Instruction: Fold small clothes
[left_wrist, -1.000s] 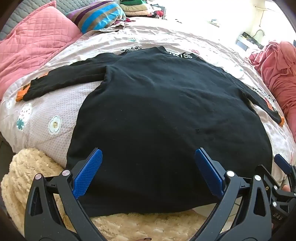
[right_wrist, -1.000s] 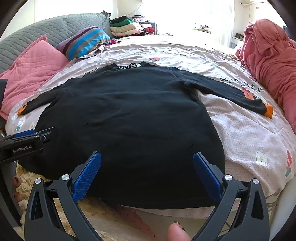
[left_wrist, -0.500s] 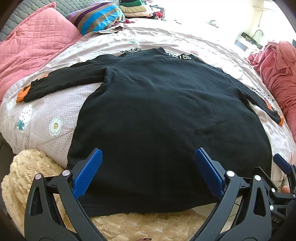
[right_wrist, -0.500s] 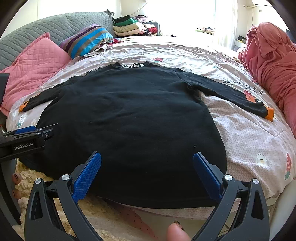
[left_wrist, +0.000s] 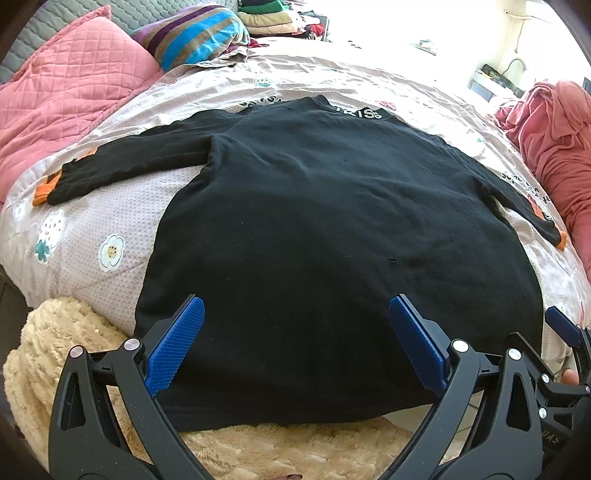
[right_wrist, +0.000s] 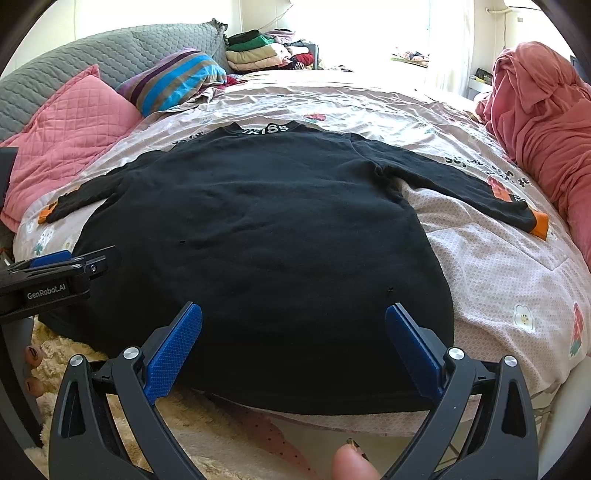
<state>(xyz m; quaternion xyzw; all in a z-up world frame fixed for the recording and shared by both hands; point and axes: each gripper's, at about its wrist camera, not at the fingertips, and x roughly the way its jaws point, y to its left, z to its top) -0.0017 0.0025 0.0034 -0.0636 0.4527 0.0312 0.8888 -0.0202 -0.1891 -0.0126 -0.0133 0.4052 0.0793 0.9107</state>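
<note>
- On the bed's floral sheet (right_wrist: 491, 273), a black sweater (right_wrist: 258, 229) lies flat, sleeves spread, hem at the near edge.
- Left gripper (left_wrist: 295, 347) hangs above the hem, blue pads spread wide, grasping nothing.
- Right gripper (right_wrist: 293, 349) likewise gapes, empty, beside it.
- Pink pillow (left_wrist: 70, 85) and striped pillow (right_wrist: 173, 79) sit beyond.

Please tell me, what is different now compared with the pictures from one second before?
Almost nothing changed. Both views shift only slightly, so the left gripper and right gripper barely moved. Nothing was taken hold of or let go. Both stay wide open above the hem of the black sweater, which still lies flat with sleeves spread on the bed.
</note>
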